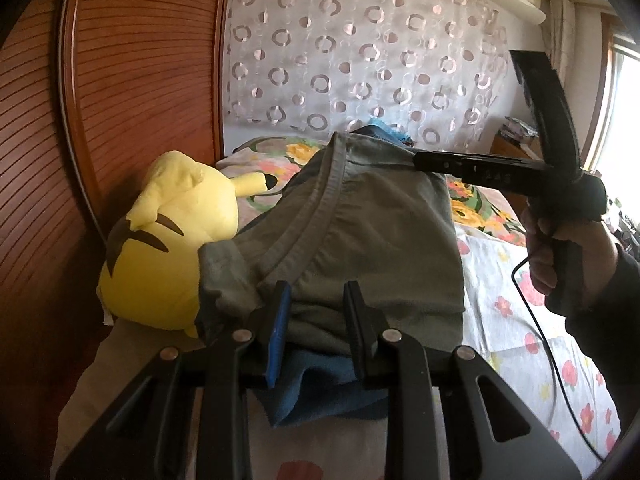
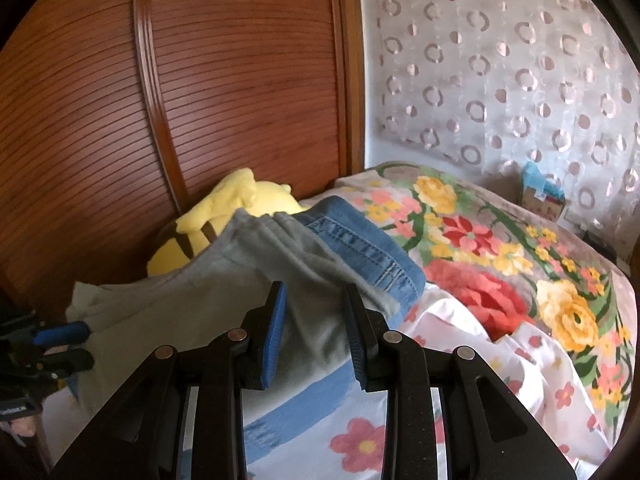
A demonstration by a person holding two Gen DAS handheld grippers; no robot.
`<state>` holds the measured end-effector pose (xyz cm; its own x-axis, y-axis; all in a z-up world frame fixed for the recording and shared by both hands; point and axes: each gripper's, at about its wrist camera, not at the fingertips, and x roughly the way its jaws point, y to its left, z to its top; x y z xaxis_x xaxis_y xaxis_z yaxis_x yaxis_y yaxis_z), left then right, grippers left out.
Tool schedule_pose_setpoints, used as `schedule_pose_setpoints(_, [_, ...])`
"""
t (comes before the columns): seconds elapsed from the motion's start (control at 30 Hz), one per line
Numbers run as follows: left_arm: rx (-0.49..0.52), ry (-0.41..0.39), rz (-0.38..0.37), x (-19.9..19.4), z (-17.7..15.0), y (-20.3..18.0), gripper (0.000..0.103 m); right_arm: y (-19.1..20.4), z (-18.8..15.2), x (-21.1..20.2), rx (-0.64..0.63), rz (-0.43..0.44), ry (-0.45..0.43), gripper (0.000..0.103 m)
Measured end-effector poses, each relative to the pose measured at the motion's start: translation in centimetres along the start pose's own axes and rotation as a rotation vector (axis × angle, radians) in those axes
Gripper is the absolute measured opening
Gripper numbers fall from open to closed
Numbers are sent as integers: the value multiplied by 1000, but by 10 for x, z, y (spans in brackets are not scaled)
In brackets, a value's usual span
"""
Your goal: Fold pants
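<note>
The grey-green pants (image 1: 360, 240) serve as the landmark: they lie bunched on the bed (image 1: 520, 320), on top of a blue denim garment (image 1: 324, 384) that shows beneath their near edge. Nearest in the left wrist view, the left tool (image 1: 318, 304) points level along the bed, its fingers (image 1: 280, 332) spread with the near hem of the pants lying between them, not pinched. Right of the pants, a hand (image 1: 560, 256) grips the handle of the right tool (image 1: 416, 160), which reaches in sideways to the far top edge of the pants; its fingers look pressed together there on the waistband, though the contact is small in that view. In the right wrist view the right tool's fingers (image 2: 276, 332) show a gap with grey cloth lying between them, so whether the cloth is truly pinched I cannot tell. Left of the pants and touching them sits a yellow plush toy (image 1: 168, 240), against a wooden slatted door (image 1: 120, 100). Beyond the pants lies a floral blanket (image 2: 500, 248), and behind it hangs a sheer curtain with ring patterns (image 1: 360, 48).
</note>
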<state>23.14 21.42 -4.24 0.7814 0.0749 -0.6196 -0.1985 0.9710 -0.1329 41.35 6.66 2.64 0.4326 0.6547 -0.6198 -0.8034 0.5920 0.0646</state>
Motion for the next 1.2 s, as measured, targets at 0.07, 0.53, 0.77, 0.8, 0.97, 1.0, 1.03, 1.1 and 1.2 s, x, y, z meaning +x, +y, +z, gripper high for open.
schedule_pose_setpoints(0.07, [3,-3,9,-6,-2,-1,25,6,-2,-7,2,0,0,28])
schedule_pose_setpoints(0.53, [30,-60,46,-67,-18,-2,25,50,-29,-70,37,1,-29,28])
schedule_pose_setpoints(0.77, [50,-80,49,-93,-28,-8,27,73,-46,-105,39,-20,-63,71])
schedule_pose_setpoints(0.8, [52,-82,50,-96,-29,-9,29,75,-47,-110,42,-26,-67,76])
schedule_pose_setpoints(0.97, [66,-89,45,-109,-33,-14,31,84,-55,-135,63,-63,-112,92])
schedule_pose_setpoints(1.0, [71,-92,43,-113,-34,-16,32,86,-55,-138,67,-64,-109,92])
schedule_pose_setpoints(1.03, [75,-95,42,-116,-35,-17,32,88,-56,-140,70,-71,-105,92])
schedule_pose_setpoints(1.1, [78,-99,36,-120,-36,-19,32,91,-61,-146,74,-81,-108,92])
schedule_pose_setpoints(1.2, [79,-110,13,-128,-39,-22,32,95,-68,-154,76,-95,-110,93])
